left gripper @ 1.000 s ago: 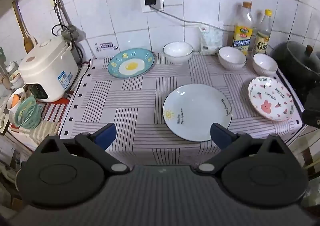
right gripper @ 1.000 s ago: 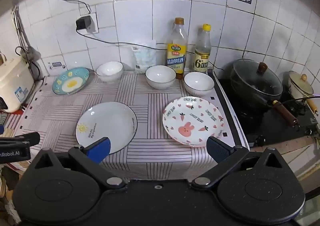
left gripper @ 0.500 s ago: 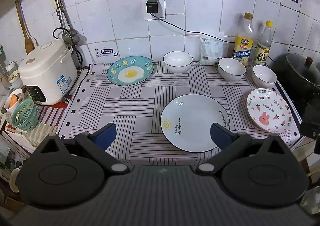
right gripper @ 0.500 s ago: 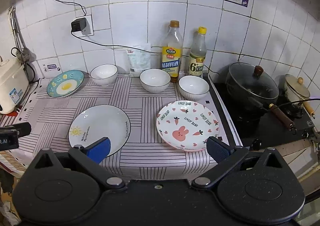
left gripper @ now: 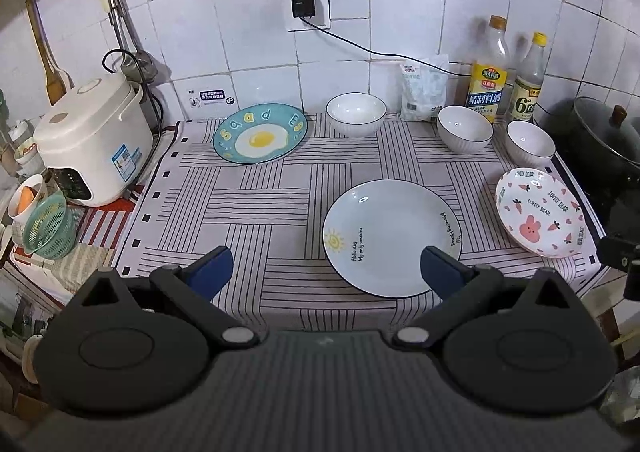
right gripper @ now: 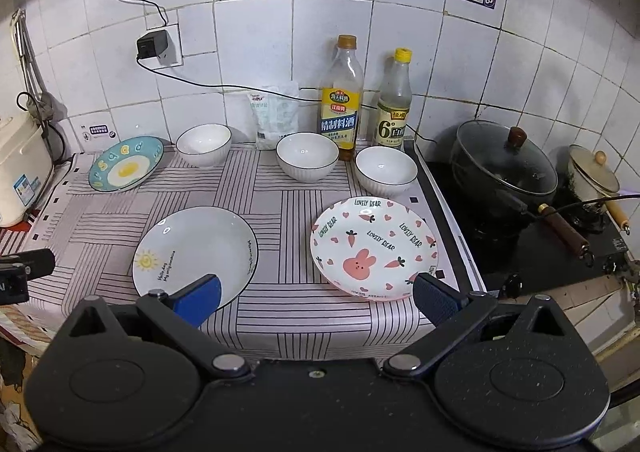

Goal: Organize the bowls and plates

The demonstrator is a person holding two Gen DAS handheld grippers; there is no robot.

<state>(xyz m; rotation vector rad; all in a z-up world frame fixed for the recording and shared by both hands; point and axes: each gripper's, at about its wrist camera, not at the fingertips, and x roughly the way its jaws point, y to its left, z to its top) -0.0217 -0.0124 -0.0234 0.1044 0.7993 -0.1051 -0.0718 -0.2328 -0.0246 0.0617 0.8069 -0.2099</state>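
left view: left gripper (left gripper: 326, 266) fingers wide apart, holding nothing, above the cloth's near edge by the sun plate (left gripper: 390, 236); right view: right gripper (right gripper: 318, 298) spread, empty, before the bunny plate (right gripper: 374, 248), three bowls (right gripper: 307, 161) behind

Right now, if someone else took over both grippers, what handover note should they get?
Left gripper and right gripper: both open, empty, held short of the counter's front edge.
Three plates lie apart on the striped cloth: egg plate back left, sun plate front centre, rabbit plate front right.
Three white bowls stand separately along the back.
Nothing stacked; all sorting remains.
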